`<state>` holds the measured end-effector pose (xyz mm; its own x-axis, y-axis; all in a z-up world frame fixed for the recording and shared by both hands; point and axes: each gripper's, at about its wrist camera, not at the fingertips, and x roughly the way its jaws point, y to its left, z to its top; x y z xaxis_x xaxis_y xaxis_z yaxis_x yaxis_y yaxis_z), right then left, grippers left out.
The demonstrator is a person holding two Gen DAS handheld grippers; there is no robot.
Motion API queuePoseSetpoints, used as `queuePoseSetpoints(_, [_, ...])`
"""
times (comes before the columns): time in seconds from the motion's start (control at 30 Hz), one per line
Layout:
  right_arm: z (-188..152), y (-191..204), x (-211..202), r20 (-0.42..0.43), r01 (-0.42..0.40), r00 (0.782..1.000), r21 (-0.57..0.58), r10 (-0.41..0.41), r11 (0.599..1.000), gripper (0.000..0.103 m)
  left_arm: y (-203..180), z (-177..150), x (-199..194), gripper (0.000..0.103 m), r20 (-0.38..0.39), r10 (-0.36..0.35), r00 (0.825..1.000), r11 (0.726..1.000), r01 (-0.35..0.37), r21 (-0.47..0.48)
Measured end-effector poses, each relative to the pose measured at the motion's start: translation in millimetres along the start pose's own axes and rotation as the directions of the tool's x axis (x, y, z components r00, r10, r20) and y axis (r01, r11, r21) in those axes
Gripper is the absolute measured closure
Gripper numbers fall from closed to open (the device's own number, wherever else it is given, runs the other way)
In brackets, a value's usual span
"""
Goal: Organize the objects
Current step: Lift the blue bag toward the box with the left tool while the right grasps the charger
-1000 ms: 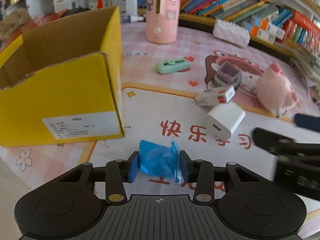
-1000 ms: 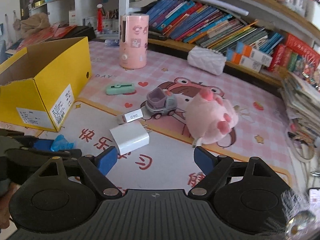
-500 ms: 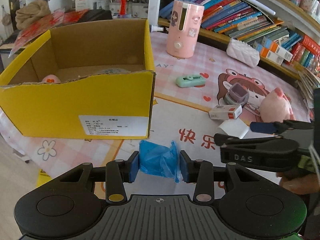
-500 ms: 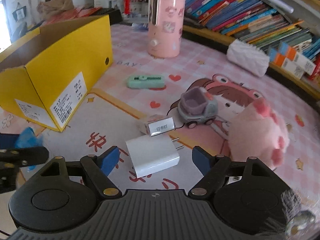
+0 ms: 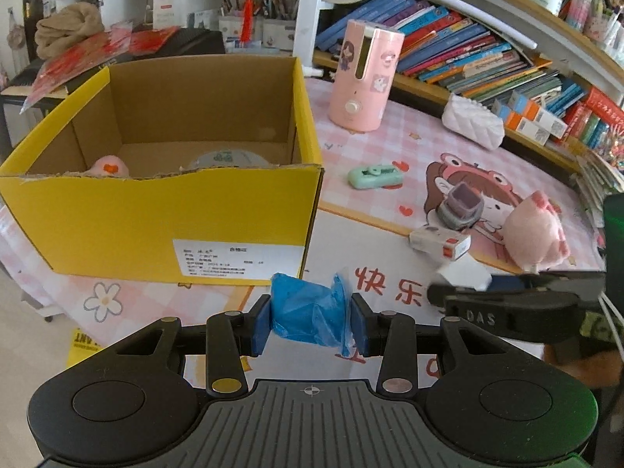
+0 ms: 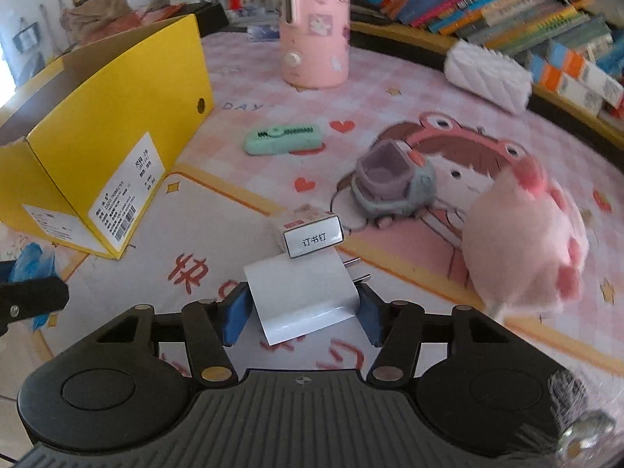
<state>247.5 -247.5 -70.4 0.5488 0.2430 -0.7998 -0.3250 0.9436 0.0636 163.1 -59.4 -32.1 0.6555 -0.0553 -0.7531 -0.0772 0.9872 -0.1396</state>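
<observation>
My left gripper (image 5: 310, 321) is shut on a crumpled blue plastic bag (image 5: 304, 308), held above the mat just in front of the open yellow cardboard box (image 5: 156, 218). Inside the box lie a pink toy (image 5: 107, 165) and a round lidded item (image 5: 224, 156). My right gripper (image 6: 300, 312) has its jaws closing on a white plug charger (image 6: 296, 292); both blue pads touch its sides, and its prongs point right. In the left wrist view the right gripper's fingers (image 5: 507, 296) cover most of that charger.
A small staple box (image 6: 312, 234) lies against the charger's far edge. Beyond it are a grey toy car (image 6: 390, 183), a pink plush (image 6: 522, 241), a mint green gadget (image 6: 282, 138), a pink cylinder (image 6: 312, 23) and a white quilted pouch (image 6: 487, 74). Bookshelves line the back.
My left gripper rose with the blue bag, so the box's inside now shows. My right gripper dropped down over the white charger and its jaws came together on it.
</observation>
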Motion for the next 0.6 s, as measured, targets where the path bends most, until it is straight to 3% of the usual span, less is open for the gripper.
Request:
queuePoseSetpoints(0.37, [-26.9, 20.7, -44.4, -0.010, 0.098, 0.995, 0.098, -0.098, 0.990, 0.048, 6.9, -5.2, -9.5, 0.064, 0.011, -0.085, 0.996, 0.994, 0.084, 0.064])
queuePoseSetpoints(0.6, [-41.1, 48.7, -68.6, -0.004, 0.118, 0.993, 0.147, -0.119, 0.982, 0.048, 24.8, -14.5, -25.1, 0.064, 0.021, -0.129, 0.991, 0.987, 0.127, 0.094])
